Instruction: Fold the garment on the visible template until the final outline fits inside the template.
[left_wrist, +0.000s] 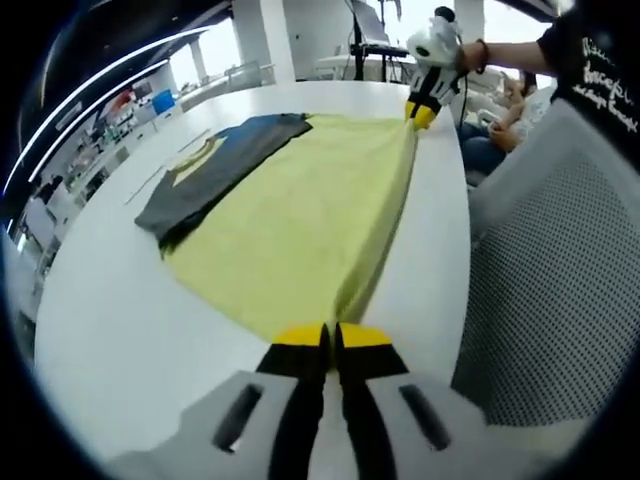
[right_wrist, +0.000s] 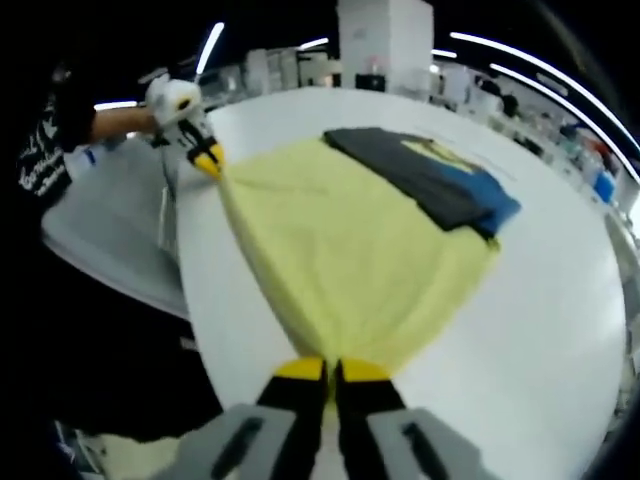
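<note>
In the left gripper view, a dark grey folded garment with a blue and yellow panel (left_wrist: 215, 165) lies at the far left edge of the yellow garment (left_wrist: 300, 225), which is spread over the white desk (left_wrist: 110, 320) and pulled taut along its near edge. The left tool (left_wrist: 327, 335) has its yellow-tipped jaws closed tight on one corner of that yellow cloth, and the right tool (left_wrist: 420, 112) pinches the other corner far off at the desk's edge, beside a grey mesh chair (left_wrist: 540, 290). In the right gripper view the left tool (right_wrist: 208, 160) sits upper left, the yellow garment (right_wrist: 350, 260) fans out toward the right tool (right_wrist: 331, 370), whose jaws are also clamped on the fabric, and the dark garment (right_wrist: 430, 175) rests on the cloth's far side. No template outline can be made out. The fold will likely go best if both corners lift together, level and taut, and travel across evenly so the edge lands straight without dragging the dark piece.
</note>
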